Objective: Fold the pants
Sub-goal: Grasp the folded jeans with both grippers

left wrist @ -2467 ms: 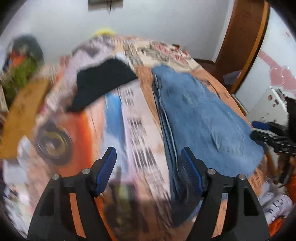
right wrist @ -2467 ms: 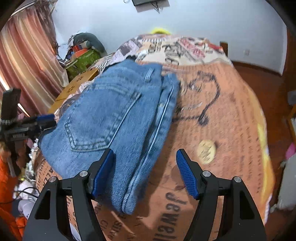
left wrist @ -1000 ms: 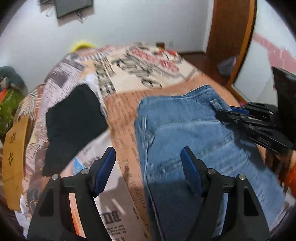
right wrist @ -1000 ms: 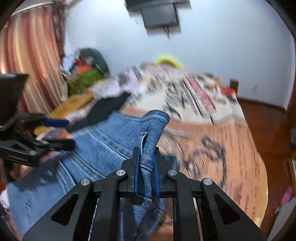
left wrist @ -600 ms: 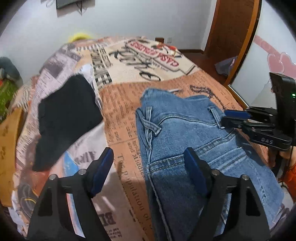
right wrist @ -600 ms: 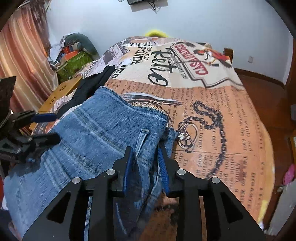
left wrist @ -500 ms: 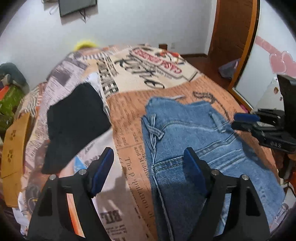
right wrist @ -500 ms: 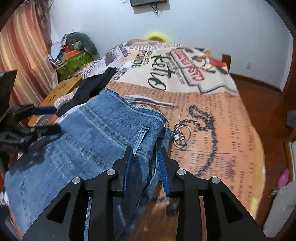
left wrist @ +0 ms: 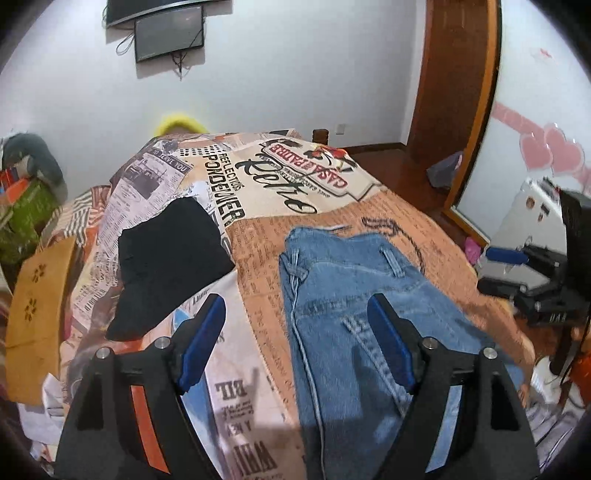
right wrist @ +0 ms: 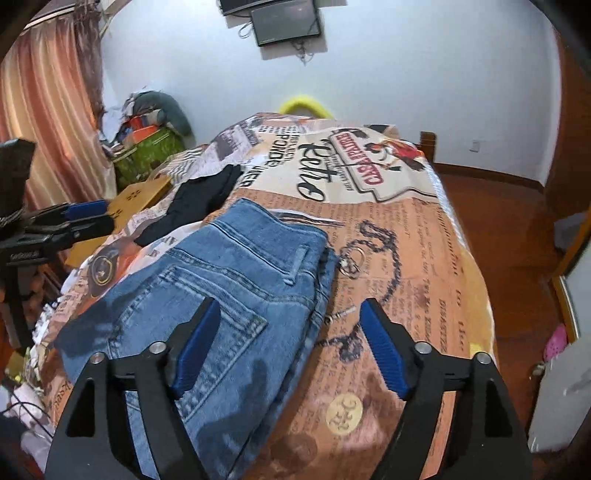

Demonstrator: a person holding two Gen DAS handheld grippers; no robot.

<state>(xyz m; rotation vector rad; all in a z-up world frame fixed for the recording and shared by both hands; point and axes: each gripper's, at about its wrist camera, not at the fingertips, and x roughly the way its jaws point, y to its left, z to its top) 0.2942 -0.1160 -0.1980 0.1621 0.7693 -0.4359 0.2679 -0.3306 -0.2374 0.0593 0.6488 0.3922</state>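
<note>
- White-walled bedroom, with a dark wall-mounted screen above the far end of a bed spread with an orange-and-cream newsprint-patterned cover.
- Blue denim pants are seen lying folded on the near part of the bed, waistband and belt loop toward the headboard and a back pocket uppermost; the stacked layers at the right edge suggest a fold already laid over.
- A black folded cloth garment is left beside the pants on their left, apart from them, apparently set aside.
- The right tool is shown with its blue-padded jaws spread wide, having just been opening; nothing is pinched, and the denim edge only lies below and beyond the gap, which reads as a release after the fold was laid.
- The left tool is likewise held wide open and empty over the left seam of the pants, its jaws having widened a little.
- Both tools are angled down toward the denim and clear of it, placed, it is judged, so the result can be checked or a further fold begun.
</note>
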